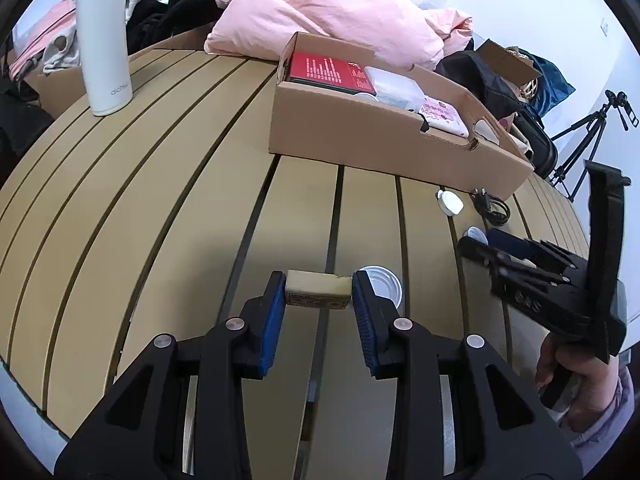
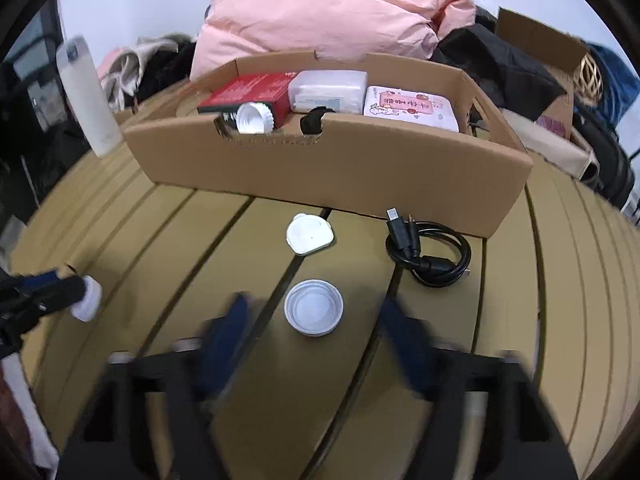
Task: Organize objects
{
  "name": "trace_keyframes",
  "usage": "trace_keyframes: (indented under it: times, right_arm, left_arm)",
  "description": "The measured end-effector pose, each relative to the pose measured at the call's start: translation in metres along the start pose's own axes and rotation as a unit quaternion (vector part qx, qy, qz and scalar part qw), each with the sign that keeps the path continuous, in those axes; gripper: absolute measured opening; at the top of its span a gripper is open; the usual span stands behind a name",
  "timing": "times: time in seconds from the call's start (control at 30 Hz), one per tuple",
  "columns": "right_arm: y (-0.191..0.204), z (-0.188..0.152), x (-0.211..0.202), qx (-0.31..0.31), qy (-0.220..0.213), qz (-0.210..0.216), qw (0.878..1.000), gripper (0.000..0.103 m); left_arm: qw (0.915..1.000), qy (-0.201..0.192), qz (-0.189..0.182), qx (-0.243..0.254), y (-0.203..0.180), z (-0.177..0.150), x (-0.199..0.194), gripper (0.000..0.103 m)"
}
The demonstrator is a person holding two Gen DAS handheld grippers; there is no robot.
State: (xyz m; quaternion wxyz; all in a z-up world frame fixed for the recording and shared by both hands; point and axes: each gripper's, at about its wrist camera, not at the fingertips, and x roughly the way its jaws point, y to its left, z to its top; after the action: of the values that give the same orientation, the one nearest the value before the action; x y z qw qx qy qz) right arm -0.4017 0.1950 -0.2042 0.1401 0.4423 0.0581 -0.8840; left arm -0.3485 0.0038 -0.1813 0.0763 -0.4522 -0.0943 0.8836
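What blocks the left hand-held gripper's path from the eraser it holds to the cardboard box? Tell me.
Nothing visible does. The left hand-held gripper is shut on the eraser, and only bare slatted table lies between it and the box's near wall. The round lid sits just to its right, off that line.

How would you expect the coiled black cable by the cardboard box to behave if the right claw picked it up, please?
The black cable is probably floppy: lifted by one strand, its loose loops would likely sag or uncoil. It looks light, so the connector ends may dangle and swing. Lying almost against the cardboard box, it could snag there if dragged.
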Motion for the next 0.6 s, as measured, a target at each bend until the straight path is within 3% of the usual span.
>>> trace_keyframes:
  times: [0.03,0.2,0.33,0.4,0.5,0.6]
  right_arm:
    - [0.001,0.001,0.000,-0.004,-0.004,-0.013,1.000,0.032]
    - [-0.004,0.001,-0.013,0.015,-0.003,-0.001,1.000,0.031]
    - [0.003,-0.019,-0.084,0.008,-0.039,-0.012,0.999,0.031]
    - [0.006,-0.043,-0.134,0.015,-0.056,-0.003,0.998,0.031]
    - [0.010,-0.089,-0.201,0.029,-0.077,0.004,0.997,0.031]
    - [0.011,-0.124,-0.240,0.051,-0.083,0.007,0.995,0.031]
  left_arm:
    - [1.0000,0.001,0.000,-0.001,0.000,0.000,-0.002,0.030]
    - [0.9997,-0.022,-0.007,0.004,-0.010,-0.004,-0.041,0.030]
    - [0.9985,-0.048,-0.001,0.025,-0.018,-0.022,-0.092,0.030]
    - [0.9981,-0.053,0.005,0.029,-0.019,-0.040,-0.120,0.030]
    - [0.9974,-0.066,-0.014,0.028,-0.021,-0.069,-0.167,0.030]
    - [0.9951,-0.083,-0.029,0.045,-0.034,-0.079,-0.196,0.030]
